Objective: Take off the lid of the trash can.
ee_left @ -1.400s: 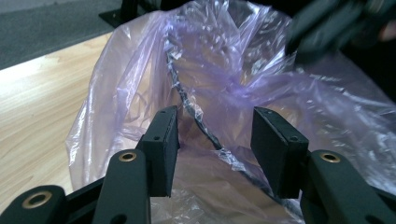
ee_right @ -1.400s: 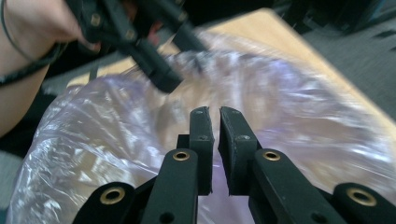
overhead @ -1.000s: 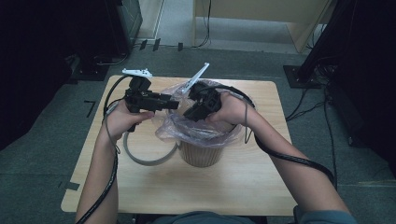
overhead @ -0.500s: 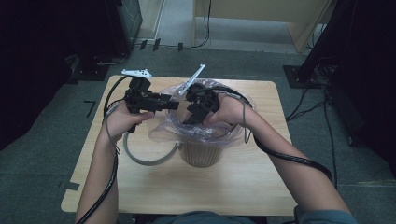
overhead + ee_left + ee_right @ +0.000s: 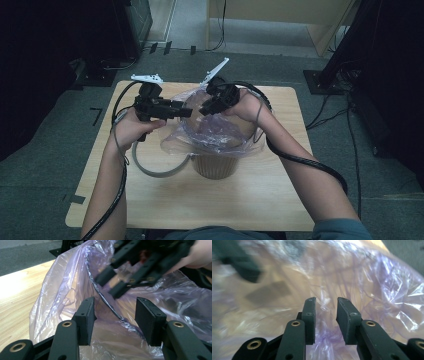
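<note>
We have the thin purple-tinted plastic bag mid-frame, draped over the tan ribbed bin. Right gripper jaws have just been closing, gap remains, film between them unpinched. Left gripper jaws apart astride the bag rim.
</note>
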`<state>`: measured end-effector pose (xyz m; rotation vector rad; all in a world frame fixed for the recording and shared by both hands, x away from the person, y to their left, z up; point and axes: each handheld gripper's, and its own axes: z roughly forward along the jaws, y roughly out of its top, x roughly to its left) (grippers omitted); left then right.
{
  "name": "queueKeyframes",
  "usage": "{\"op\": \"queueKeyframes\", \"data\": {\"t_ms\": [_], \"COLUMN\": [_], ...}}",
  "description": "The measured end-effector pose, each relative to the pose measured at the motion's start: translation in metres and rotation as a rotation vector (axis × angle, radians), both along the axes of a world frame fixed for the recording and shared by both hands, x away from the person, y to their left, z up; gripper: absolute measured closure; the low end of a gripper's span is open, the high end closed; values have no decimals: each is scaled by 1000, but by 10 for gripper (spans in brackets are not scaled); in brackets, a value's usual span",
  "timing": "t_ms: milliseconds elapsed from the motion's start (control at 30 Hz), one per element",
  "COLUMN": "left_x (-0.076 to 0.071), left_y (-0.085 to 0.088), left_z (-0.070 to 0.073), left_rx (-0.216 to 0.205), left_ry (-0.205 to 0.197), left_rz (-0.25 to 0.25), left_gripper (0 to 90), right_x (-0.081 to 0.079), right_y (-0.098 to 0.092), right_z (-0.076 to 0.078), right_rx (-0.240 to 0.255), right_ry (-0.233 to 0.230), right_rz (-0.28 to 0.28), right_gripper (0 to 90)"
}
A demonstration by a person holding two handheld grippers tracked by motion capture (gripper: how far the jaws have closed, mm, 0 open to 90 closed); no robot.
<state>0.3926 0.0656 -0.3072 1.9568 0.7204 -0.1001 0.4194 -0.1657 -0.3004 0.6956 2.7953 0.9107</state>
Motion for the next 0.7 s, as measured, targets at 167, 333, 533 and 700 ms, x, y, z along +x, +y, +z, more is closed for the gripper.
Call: {"op": "queueKeyframes", "data": {"t_ms": [167, 333, 533, 700], "left_x": [1, 2, 2, 2], "left_y": [0, 0, 1, 0], "left_z": [-1, -1, -2, -2], "left_rx": [-6, -2, -12, -11], "left_ry": [3, 0, 5, 3], "left_rz": [5, 4, 4, 6], "left_gripper": [492, 487, 486, 487], "right_x": [9, -4, -19, -42], "right_y": [2, 6, -4, -4], "right_z": [-13, -1, 25, 25], "right_rx": [-5, 9, 95, 127], "right_ry": [30, 4, 29, 95], "right_rz": [-30, -2, 13, 98], "right_gripper": [466, 339, 648, 740]}}
